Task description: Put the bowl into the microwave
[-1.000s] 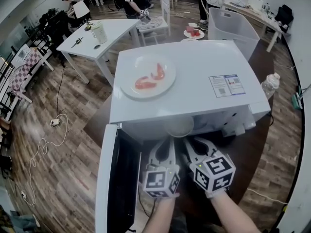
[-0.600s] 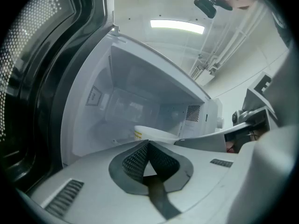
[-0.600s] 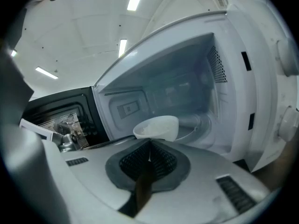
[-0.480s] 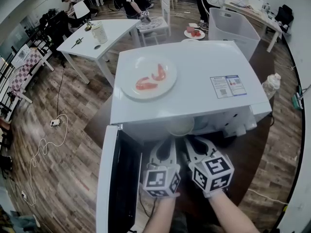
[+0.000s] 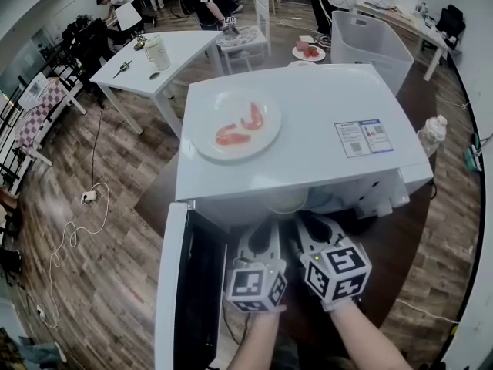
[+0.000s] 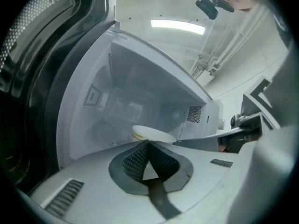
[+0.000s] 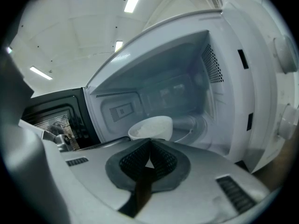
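Resting upright at the front of the open microwave's cavity, the white bowl is round, mouth upward, with no long axis. The left gripper and right gripper lie side by side, pointing at its near wall. Both pairs of jaws are pressed together with nothing between them. Head view only: the door swung out to the left and a plate on the microwave's top. Gripper views only: the cavity's inner walls and the bowl's side, with yellow print visible from the left.

Wood-plank floor carries white tables, a chair and a bin.
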